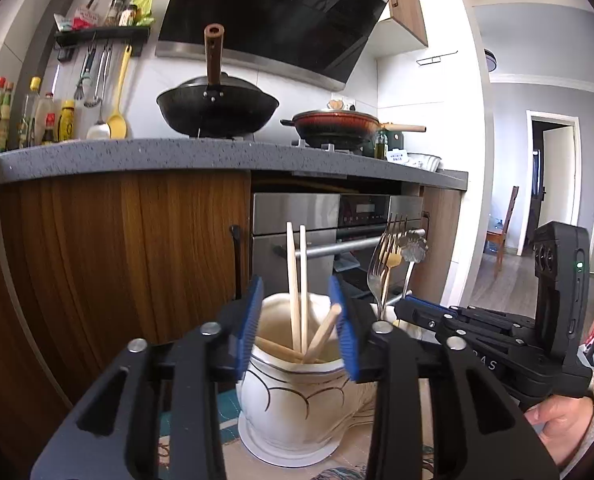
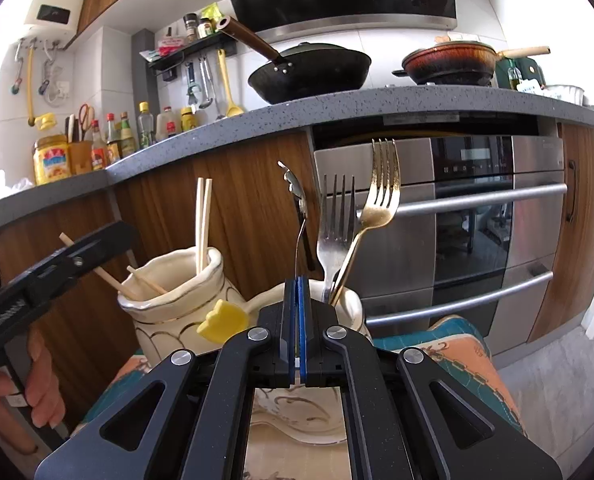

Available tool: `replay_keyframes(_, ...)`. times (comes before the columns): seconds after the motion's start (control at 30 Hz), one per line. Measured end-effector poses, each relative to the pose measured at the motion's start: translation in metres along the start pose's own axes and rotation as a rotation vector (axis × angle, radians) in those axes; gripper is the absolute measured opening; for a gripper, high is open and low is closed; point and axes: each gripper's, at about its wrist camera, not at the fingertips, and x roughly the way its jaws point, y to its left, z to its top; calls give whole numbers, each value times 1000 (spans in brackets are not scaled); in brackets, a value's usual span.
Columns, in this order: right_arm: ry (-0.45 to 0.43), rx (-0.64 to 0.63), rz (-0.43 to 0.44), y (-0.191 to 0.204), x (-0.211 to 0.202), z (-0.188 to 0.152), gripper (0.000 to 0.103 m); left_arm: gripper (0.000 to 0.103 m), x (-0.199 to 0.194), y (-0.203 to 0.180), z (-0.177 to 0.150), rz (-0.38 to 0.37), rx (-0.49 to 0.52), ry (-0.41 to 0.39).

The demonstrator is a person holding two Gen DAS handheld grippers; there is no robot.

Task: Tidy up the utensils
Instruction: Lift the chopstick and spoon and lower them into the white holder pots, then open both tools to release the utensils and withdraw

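The left gripper (image 1: 297,320) stands open around the mouth of a cream jar (image 1: 293,404) holding chopsticks (image 1: 298,280), its pads off them. Just right, a second jar (image 2: 351,304) holds two forks (image 2: 337,220) and a spoon (image 2: 299,216). The right gripper (image 2: 297,320) is closed on nothing.

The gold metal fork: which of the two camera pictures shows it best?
The right wrist view. There the gold metal fork stands clear against the steel oven, tines up, handle running down into the white ceramic holder. In the left wrist view the same fork is mostly hidden behind the silver fork.
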Motion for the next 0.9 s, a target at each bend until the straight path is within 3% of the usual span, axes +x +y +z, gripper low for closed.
replay_keyframes(0.17, 10, 5, -9, -3, 2, 0, 5, 56, -5, 3, 4, 13, -12, -18)
replay_keyframes(0.27, 3, 13, -9, -4, -3, 2, 30, 58, -7, 6, 4, 44, -15, -15)
replay_keyframes(0.37, -18, 11, -16, -1, -12, 2, 39, 69, -14, 11, 2, 70, -37, -15)
replay_keyframes(0.53, -41, 1, -21, 4, -33, -4, 58, 74, -31, 15, -7, 118, -40, 2)
replay_keyframes(0.73, -24, 7, -22, 9, -60, -17, 73, 76, -50, 22, -27, 155, -80, 100)
replay_keyframes(0.9, 66, 19, -7, 14, -72, -31, 79, 76, -65, 28, -47, 189, -109, 198)
